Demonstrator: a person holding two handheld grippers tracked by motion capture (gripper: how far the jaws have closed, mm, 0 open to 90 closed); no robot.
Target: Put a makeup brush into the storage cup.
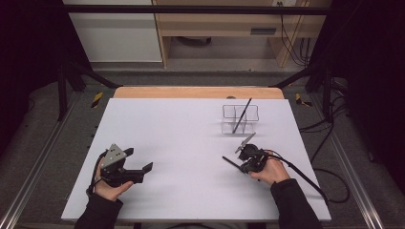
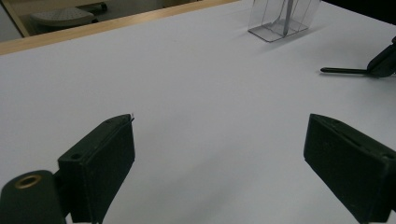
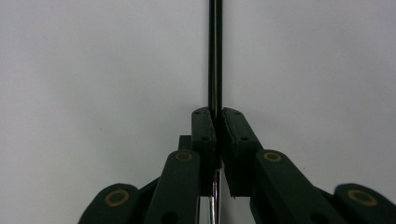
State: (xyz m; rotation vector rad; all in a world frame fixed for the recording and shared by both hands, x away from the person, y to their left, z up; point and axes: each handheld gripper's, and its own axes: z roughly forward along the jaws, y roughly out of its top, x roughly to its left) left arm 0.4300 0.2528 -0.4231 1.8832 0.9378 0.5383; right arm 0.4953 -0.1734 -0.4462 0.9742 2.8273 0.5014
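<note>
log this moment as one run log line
right gripper: shut on thin black pen | left gripper: open, empty | clear plastic holder: holds another pen

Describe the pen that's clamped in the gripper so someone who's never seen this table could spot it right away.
Start at the white table and look to its right half, just in front of the clear holder. There the right hand-held gripper is shut on a thin black pen held low over the surface, pointing left. The other pen stands tilted inside the holder; this one is outside it, clamped.
</note>
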